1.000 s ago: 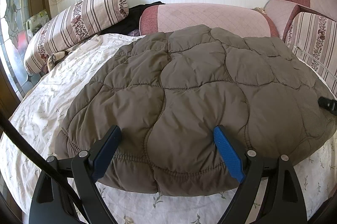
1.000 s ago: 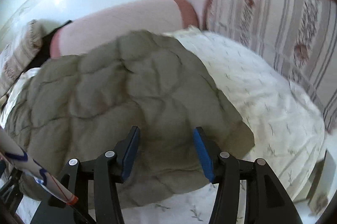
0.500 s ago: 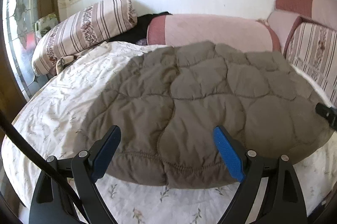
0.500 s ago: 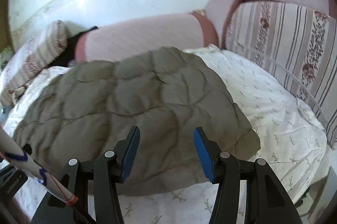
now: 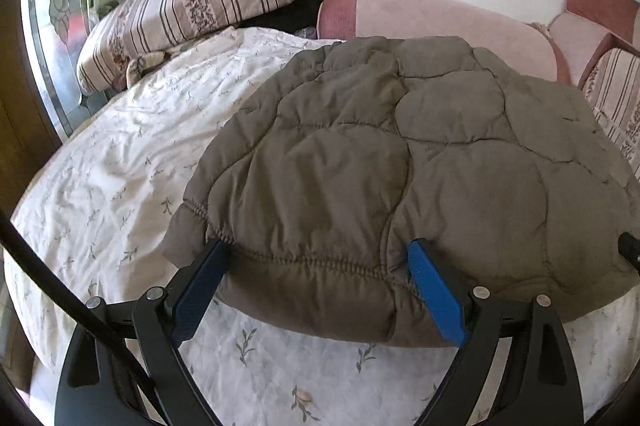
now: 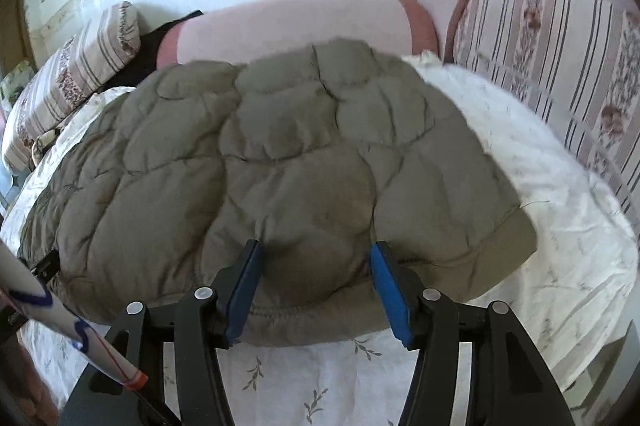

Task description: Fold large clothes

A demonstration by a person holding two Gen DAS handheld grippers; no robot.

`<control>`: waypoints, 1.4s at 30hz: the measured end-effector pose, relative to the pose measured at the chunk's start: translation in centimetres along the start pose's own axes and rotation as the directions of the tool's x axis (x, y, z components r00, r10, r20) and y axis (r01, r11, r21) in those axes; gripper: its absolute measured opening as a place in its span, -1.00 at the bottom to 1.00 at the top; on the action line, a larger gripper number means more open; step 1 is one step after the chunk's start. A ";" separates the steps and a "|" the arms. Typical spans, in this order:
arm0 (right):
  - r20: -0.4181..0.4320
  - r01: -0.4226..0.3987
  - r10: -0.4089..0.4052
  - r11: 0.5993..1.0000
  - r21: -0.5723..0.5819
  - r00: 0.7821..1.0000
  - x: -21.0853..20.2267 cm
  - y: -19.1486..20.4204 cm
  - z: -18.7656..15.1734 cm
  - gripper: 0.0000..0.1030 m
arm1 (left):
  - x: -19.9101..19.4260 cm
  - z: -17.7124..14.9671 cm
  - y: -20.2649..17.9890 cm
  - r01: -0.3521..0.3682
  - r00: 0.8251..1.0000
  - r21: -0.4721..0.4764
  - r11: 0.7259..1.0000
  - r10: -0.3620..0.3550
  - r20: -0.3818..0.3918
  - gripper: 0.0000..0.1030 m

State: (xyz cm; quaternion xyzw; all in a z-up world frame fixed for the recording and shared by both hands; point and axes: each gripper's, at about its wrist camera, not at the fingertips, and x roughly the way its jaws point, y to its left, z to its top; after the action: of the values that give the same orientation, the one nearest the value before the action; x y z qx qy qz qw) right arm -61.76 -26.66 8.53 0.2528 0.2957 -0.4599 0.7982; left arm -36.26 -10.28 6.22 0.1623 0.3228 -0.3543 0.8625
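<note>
At the far left a striped pillow (image 5: 188,13) leans at the head of the bed, whose white floral sheet (image 5: 120,161) spreads out below it. The left claw (image 5: 316,266) has its blue-padded fingers (image 5: 434,290) wide apart, straddling the near hem of the quilted jacket (image 5: 400,165) — the left tip sits right at the gathered seam near the garment's corner, the right tip against the padding. The olive-brown jacket lies flat and puffy on the sheet, its far edge reaching a pink bolster (image 5: 440,25) along the white wall. Further right, the right claw (image 6: 316,266) also stands apart, its fingers (image 6: 244,286) on either side of a bulge at the same near hem, gripping nothing. Beyond the jacket's right corner lies bare sheet, then striped floral cushions (image 6: 560,57).
</note>
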 end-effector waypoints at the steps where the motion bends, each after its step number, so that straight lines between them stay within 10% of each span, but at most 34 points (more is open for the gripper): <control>1: -0.004 -0.002 0.002 1.000 0.000 1.000 0.1 0.0 0.0 0.24 | 0.0 -0.1 -0.2 -0.009 1.000 0.010 1.000 0.009 0.006 0.78; 9: 0.105 -0.028 0.029 0.999 -0.020 0.994 -3.0 0.7 -0.4 0.24 | -2.8 -0.6 0.5 -0.012 0.999 -0.006 1.000 0.012 0.048 0.78; 25: 0.055 -0.037 0.043 0.995 -0.096 0.998 -2.8 2.3 -1.5 0.26 | -2.1 -1.4 0.2 -0.008 1.000 0.014 1.000 0.008 0.016 0.78; 42: 0.176 -0.064 0.074 0.996 -0.063 0.982 -13.6 2.2 -2.0 0.52 | -13.0 -1.4 0.3 0.073 0.981 0.051 0.996 -0.081 0.179 0.78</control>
State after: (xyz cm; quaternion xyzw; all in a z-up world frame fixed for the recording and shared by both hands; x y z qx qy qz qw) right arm -65.77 -16.37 16.98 0.1978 0.2270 -0.4443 0.8438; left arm -43.68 -2.77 13.89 0.1358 0.2414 -0.4078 0.8701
